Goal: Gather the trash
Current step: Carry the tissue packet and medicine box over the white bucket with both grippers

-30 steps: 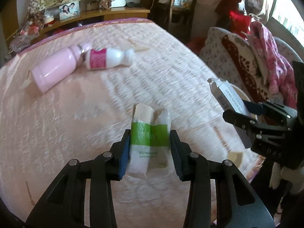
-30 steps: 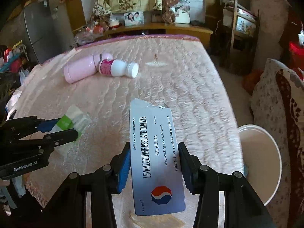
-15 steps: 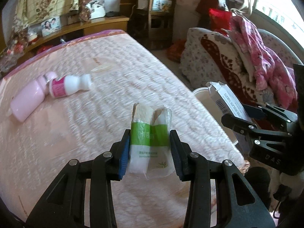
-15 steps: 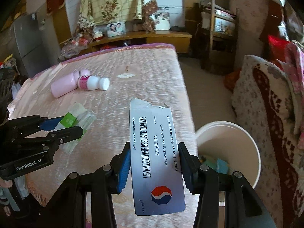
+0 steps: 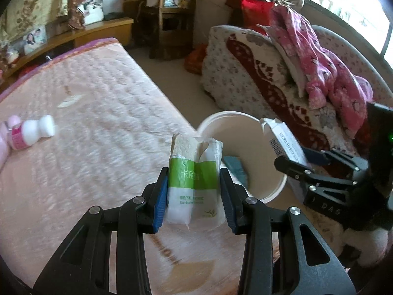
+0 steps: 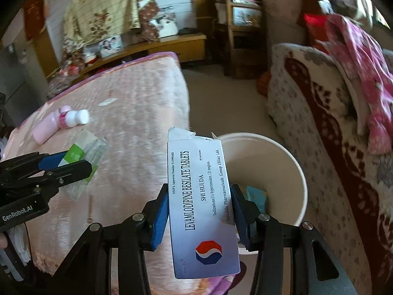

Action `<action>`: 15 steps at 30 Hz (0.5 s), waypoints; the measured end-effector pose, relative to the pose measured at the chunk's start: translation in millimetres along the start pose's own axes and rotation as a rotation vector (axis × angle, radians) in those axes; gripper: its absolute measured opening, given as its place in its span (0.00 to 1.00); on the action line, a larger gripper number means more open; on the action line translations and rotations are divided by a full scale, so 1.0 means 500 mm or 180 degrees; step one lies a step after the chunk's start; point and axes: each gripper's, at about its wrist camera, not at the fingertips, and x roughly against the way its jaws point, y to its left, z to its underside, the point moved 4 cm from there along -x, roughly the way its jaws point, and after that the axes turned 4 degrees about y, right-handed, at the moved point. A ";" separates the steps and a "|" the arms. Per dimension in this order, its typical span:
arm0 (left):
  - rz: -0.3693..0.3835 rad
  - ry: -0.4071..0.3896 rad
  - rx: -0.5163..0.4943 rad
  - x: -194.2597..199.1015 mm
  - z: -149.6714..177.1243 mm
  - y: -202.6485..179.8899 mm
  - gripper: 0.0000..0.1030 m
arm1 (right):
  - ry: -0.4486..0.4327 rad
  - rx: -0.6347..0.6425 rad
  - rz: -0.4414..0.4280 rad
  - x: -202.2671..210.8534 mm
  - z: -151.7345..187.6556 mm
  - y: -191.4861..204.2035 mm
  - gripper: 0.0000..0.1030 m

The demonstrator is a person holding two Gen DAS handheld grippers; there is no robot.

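Note:
My left gripper [image 5: 194,191] is shut on a green-and-white tissue pack [image 5: 194,172], held above the bed's right edge, just left of a white bucket [image 5: 248,132] on the floor. My right gripper [image 6: 200,211] is shut on a grey medicine box [image 6: 199,196] printed with "Levamlodipine Besilate Tablets", held near the bucket's [image 6: 282,157] left rim. Something blue [image 6: 256,195] lies inside the bucket. A small white bottle with a pink label [image 5: 29,132] and a pink bottle [image 6: 45,127] lie on the pink bed [image 5: 86,123].
A sofa [image 5: 258,73] with a patterned cover and pink clothes [image 5: 319,61] stands right of the bucket. A wooden shelf [image 6: 152,46] and a chair [image 5: 169,12] stand beyond the bed. A small paper scrap [image 5: 67,103] lies on the bed.
Both grippers have moved right with their loads, from over the bed to the bucket. The bucket now fills more of both views; the bottles have shifted far left.

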 end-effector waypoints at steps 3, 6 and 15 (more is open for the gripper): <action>0.0059 0.0029 -0.0036 -0.020 -0.009 -0.029 0.36 | 0.0038 -0.0100 0.0021 -0.009 0.006 -0.035 0.45; 0.0095 0.0056 -0.0081 -0.042 -0.017 -0.055 0.36 | 0.0062 -0.0163 0.0033 -0.017 0.011 -0.054 0.45; 0.0102 0.0093 -0.0087 -0.093 -0.037 -0.090 0.36 | 0.0139 -0.0352 -0.0016 -0.050 0.021 -0.099 0.45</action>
